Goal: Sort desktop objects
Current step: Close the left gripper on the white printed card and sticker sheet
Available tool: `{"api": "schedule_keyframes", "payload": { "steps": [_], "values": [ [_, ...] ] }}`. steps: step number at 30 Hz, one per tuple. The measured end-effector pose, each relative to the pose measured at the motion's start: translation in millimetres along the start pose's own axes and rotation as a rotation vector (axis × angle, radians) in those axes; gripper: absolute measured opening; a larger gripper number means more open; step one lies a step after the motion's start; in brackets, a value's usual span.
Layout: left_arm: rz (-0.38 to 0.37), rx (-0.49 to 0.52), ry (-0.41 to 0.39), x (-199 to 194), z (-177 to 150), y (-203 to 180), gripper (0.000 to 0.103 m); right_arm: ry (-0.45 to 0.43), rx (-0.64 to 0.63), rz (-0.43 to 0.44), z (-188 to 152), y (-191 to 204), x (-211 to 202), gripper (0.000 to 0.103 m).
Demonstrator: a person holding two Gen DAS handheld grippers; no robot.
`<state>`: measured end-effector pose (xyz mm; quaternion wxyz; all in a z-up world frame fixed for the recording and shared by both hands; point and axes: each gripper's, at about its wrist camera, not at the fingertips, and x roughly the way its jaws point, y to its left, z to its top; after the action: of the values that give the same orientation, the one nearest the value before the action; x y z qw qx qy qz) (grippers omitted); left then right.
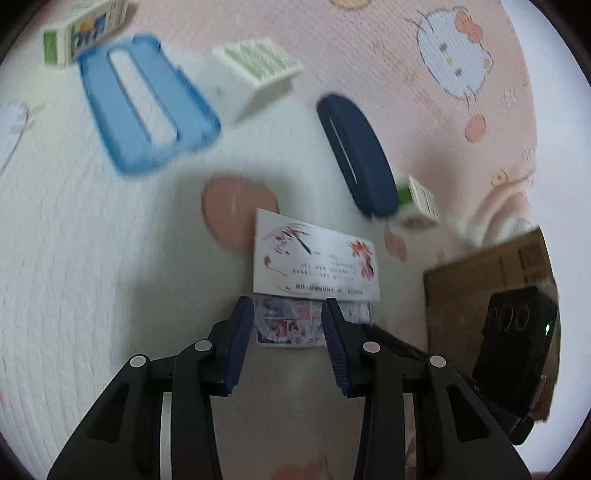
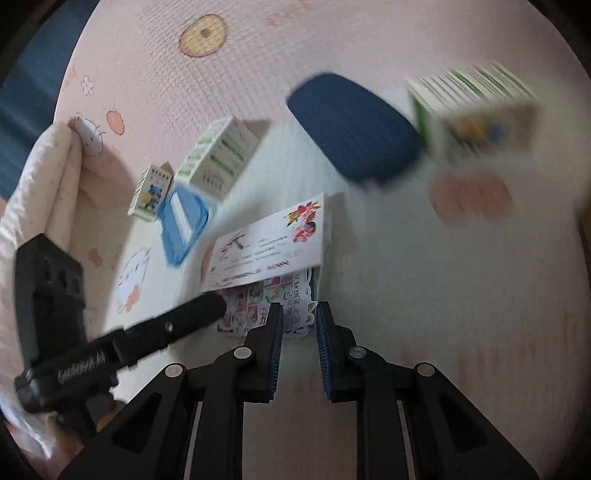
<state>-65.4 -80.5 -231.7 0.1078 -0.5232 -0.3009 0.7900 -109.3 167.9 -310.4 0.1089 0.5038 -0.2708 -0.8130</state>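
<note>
A white card with flower print (image 1: 314, 258) lies on a stack of colourful sticker sheets (image 1: 288, 326) on the cloth. My left gripper (image 1: 287, 321) hovers open just over the stickers' near edge, its blue pads clear on either side of the stack. In the right wrist view the same card (image 2: 269, 247) and stickers (image 2: 258, 306) lie just ahead of my right gripper (image 2: 298, 328). Its jaws stand a narrow gap apart at the stickers' edge, with nothing pressed between the pads. One finger (image 2: 184, 323) of the left gripper reaches the stickers from the left.
A light blue phone case (image 1: 144, 107), a navy glasses case (image 1: 356, 155), white medicine boxes (image 1: 255, 77) (image 1: 81, 29) and a small box (image 1: 421, 199) lie farther out on the pink cartoon-print cloth (image 1: 369, 44). A cardboard box (image 1: 472, 280) stands at the right.
</note>
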Motion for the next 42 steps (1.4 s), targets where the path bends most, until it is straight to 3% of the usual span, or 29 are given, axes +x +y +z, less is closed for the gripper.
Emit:
{"api": "schedule_keyframes", "payload": {
  "steps": [3,9,13,16,18,20,23,29,34,37,40,42],
  "values": [
    [0.002,0.027,0.058,-0.2,-17.5,-9.7,0.041,0.027,-0.019,-0.035,-23.2,-1.1,-15.8,0.016],
    [0.097,0.135,0.101,-1.6,-38.9,-30.8,0.041,0.062,-0.135,-0.11,-42.8,8.6,-28.2,0.016],
    [0.106,0.089,0.118,-9.6,-33.7,-26.9,0.042,0.075,-0.044,-0.098,-31.7,-5.3,-35.6,0.019],
    [0.056,0.019,0.12,-16.1,-24.6,-19.4,0.046,0.045,-0.013,-0.112,-23.0,-14.8,-47.0,0.023],
    [0.044,-0.01,0.113,-18.4,-20.6,-15.2,0.047,0.034,0.007,-0.103,-19.0,-19.6,-51.1,0.035],
    [0.064,-0.013,0.097,-18.3,-16.1,-13.1,0.048,0.019,0.034,-0.082,-13.3,-24.4,-52.4,0.038],
    [0.096,-0.031,0.087,-12.2,-8.0,-8.3,0.048,0.024,0.036,-0.07,-2.5,-24.6,-43.8,0.038],
    [0.053,-0.054,0.098,5.9,0.7,-10.6,0.048,0.035,0.002,-0.055,16.0,-20.4,-15.6,0.038],
    [0.016,-0.034,0.11,12.1,-4.1,-18.3,0.047,0.039,-0.048,-0.05,20.3,-15.1,-10.7,0.038],
    [0.047,0.015,0.094,13.5,-8.7,-27.5,0.046,0.032,-0.083,-0.052,16.5,-12.6,-10.1,0.038],
    [0.089,0.063,0.085,13.5,-13.3,-34.4,0.045,0.032,-0.084,-0.052,11.7,-11.8,-10.9,0.033],
    [0.099,0.073,0.081,11.6,-16.3,-34.5,0.04,0.025,-0.077,-0.065,8.6,-13.4,-12.7,0.023]
  ]
}}
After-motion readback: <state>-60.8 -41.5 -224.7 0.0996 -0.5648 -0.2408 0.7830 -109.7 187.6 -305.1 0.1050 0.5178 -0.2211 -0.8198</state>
